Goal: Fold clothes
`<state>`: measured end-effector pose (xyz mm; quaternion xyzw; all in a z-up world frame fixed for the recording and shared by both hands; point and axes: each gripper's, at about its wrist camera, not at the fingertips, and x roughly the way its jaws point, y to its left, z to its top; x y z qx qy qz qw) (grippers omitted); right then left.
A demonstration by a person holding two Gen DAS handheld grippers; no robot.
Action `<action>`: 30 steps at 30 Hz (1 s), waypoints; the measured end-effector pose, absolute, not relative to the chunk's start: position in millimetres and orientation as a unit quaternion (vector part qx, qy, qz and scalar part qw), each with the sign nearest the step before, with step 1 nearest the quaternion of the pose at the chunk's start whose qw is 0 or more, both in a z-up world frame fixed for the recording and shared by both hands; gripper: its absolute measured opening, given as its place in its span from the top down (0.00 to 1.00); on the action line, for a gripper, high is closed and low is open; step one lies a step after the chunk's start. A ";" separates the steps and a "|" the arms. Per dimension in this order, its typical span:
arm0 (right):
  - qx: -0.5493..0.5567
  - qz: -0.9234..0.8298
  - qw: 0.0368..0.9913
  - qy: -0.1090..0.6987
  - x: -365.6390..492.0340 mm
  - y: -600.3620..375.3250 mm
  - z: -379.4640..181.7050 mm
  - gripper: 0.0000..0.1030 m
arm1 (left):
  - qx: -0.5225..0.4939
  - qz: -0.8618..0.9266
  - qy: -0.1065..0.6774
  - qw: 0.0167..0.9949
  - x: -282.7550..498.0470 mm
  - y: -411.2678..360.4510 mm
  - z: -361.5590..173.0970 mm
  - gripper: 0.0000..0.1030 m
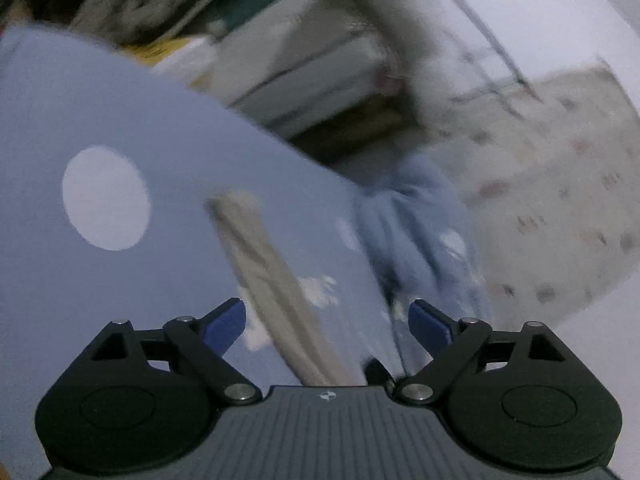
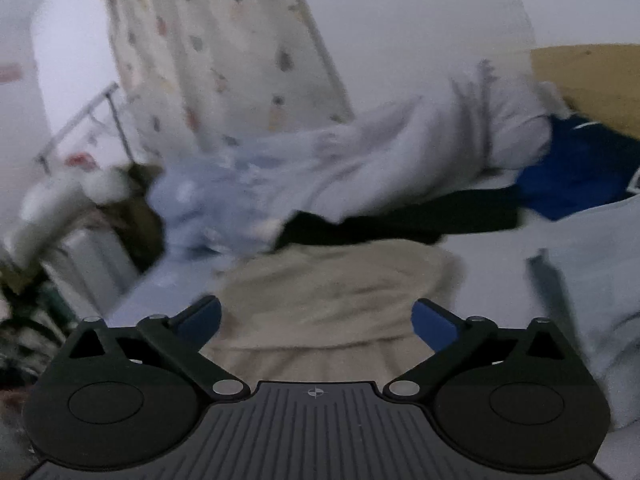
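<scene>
left tongs, lower centre of the left wrist view: blue-tipped fingers spread wide, nothing between them. right tongs, lower centre of the right wrist view: likewise released, fingers apart, empty.

beige garment, right view, centre: crumpled, lying directly ahead of and partly under the right tongs; whether the fingers touch it cannot be told. beige strip, left view: a long narrow fold of similar cloth running from mid-frame down to the tongs body, between the spread fingers.

bed sheet, left view, left half: pale blue with a white round spot and smaller white patches. both views are blurred.

light blue garment, left view, centre right: bunched at the sheet's edge. it shows in the right view too, centre left.

right view only: white-grey garment, heaped across the middle; black garment, a dark band just below it; dark blue garment, right edge; wooden headboard, upper right.

patterned curtain, cream with small coloured shapes, upper left of the right view; right side of the left view. metal rack, left of the right view.

left view only: stacked boxes, upper centre, pale, contents not legible.
</scene>
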<state>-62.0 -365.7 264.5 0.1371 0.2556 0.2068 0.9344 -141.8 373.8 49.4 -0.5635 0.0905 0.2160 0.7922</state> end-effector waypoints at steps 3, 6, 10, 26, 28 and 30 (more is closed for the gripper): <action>0.144 0.231 0.929 0.251 -67.7 -350.6 272.5 0.00 | -0.601 0.229 0.086 0.761 -126.5 417.3 22.4 0.11; 0.133 0.237 0.927 0.258 -67.1 -336.5 273.9 0.00 | -0.591 0.249 0.104 0.760 -104.4 438.7 3.6 0.11; 0.123 0.223 0.927 0.275 -65.2 -323.0 270.4 0.00 | -0.567 0.273 0.123 0.767 -74.2 458.7 -6.6 0.11; 0.083 0.215 0.923 0.308 -38.4 -270.5 251.6 0.00 | -0.488 0.293 0.180 0.802 -27.4 497.4 -2.7 0.88; 0.082 0.218 0.922 0.308 -36.6 -267.2 250.2 0.00 | -0.479 0.274 0.179 0.815 -27.5 492.5 5.4 0.91; 0.079 0.220 0.921 0.312 -36.3 -263.8 246.8 0.00 | -0.470 0.252 0.176 0.827 -27.7 487.1 15.0 0.93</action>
